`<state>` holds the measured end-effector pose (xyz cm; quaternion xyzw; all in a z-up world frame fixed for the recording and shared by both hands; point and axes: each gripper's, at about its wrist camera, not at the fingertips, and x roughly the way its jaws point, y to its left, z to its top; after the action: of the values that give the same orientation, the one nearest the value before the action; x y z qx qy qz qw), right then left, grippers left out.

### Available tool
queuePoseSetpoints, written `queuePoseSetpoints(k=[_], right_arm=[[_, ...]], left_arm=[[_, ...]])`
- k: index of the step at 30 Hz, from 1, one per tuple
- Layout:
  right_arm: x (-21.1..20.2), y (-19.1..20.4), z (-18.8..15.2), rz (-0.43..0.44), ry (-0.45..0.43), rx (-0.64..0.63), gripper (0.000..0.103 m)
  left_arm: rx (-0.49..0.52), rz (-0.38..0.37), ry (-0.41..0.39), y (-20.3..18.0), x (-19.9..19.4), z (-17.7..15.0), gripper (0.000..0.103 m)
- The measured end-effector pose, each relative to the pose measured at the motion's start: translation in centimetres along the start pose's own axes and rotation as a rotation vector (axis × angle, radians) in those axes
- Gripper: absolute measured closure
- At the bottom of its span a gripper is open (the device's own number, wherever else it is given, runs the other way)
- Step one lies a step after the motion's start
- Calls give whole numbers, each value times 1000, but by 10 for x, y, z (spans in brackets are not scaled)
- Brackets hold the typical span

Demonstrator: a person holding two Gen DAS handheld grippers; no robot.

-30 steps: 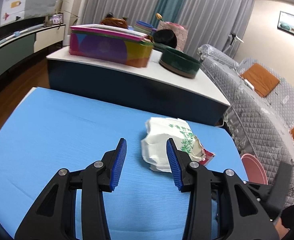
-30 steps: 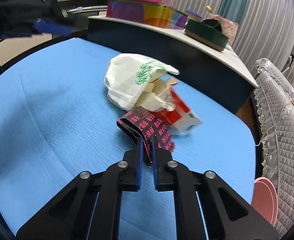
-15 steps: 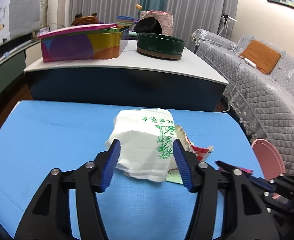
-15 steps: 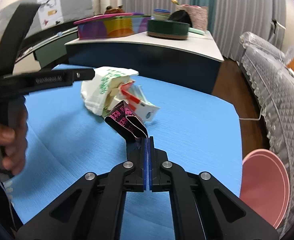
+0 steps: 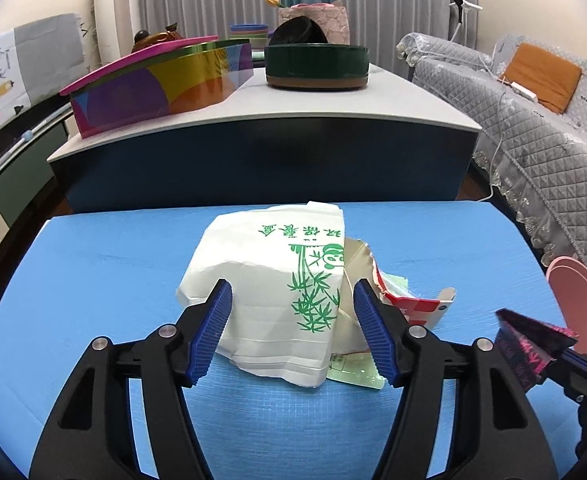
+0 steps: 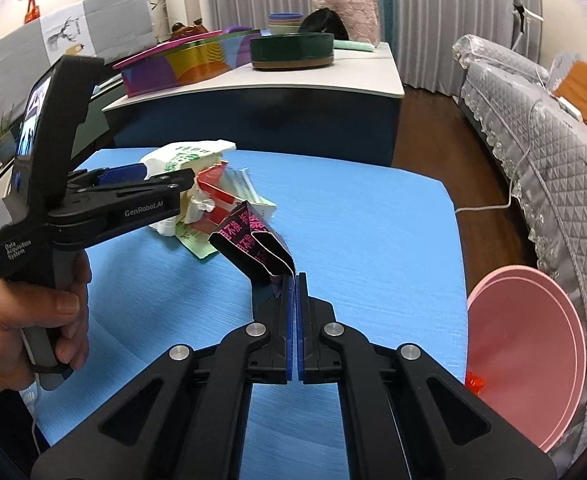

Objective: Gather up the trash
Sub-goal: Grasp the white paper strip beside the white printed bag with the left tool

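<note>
Left wrist view: left gripper (image 5: 291, 334) has its jaws apart, just been opening, straddling the near end of a white paper bag (image 5: 277, 288) with green bamboo print. Pads sit on either side of the bag; can't tell if they touch it. The bag lies on the blue table (image 5: 93, 280). Tucked against the bag's right side: a torn red-and-white carton (image 5: 417, 306) and a pale green flat packet (image 5: 353, 372) poking out underneath. Far right, the right gripper's tips carry a black-and-pink wrapper (image 5: 529, 344) clear of the pile. A pink bin (image 5: 585, 304) stands just off the table's right edge. Behind the table: a dark blue cabinet with white top (image 5: 261, 120) carrying a multicoloured tin (image 5: 161, 84) and a dark green round tin (image 5: 317, 66). Grey quilted sofa (image 5: 533, 120) on the right.

Right wrist view: right gripper (image 6: 296, 284) is pinched tight on the corner of the black-and-pink wrapper (image 6: 253, 240), which hangs folded above the table (image 6: 373, 240). The left gripper (image 6: 149, 184), held by a hand (image 6: 21, 320), reaches in from the left into the trash pile, covering part of the white paper bag (image 6: 185, 156). Red carton (image 6: 213, 188) and green packet (image 6: 197, 240) lie between that gripper and the wrapper. Pink bin (image 6: 529, 356) sits low right, beside the table, against the sofa (image 6: 553, 140).
</note>
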<state>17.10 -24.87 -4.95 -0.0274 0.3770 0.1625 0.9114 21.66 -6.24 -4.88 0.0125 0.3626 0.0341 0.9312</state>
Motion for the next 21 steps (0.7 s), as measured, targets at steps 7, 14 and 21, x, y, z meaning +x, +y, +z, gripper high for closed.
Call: queuePoseSetpoints(k=[7, 14, 21], right_arm=[[1, -4, 3, 4, 0, 30, 102], [0, -2, 5, 7, -8, 36, 102], [-4, -1, 8, 5, -16, 56, 102]], left_arm=[[-36, 5, 14, 9, -2, 0, 62], [-71, 12, 12, 22, -12, -1, 86], [-104, 16, -6, 40, -25, 0, 103]])
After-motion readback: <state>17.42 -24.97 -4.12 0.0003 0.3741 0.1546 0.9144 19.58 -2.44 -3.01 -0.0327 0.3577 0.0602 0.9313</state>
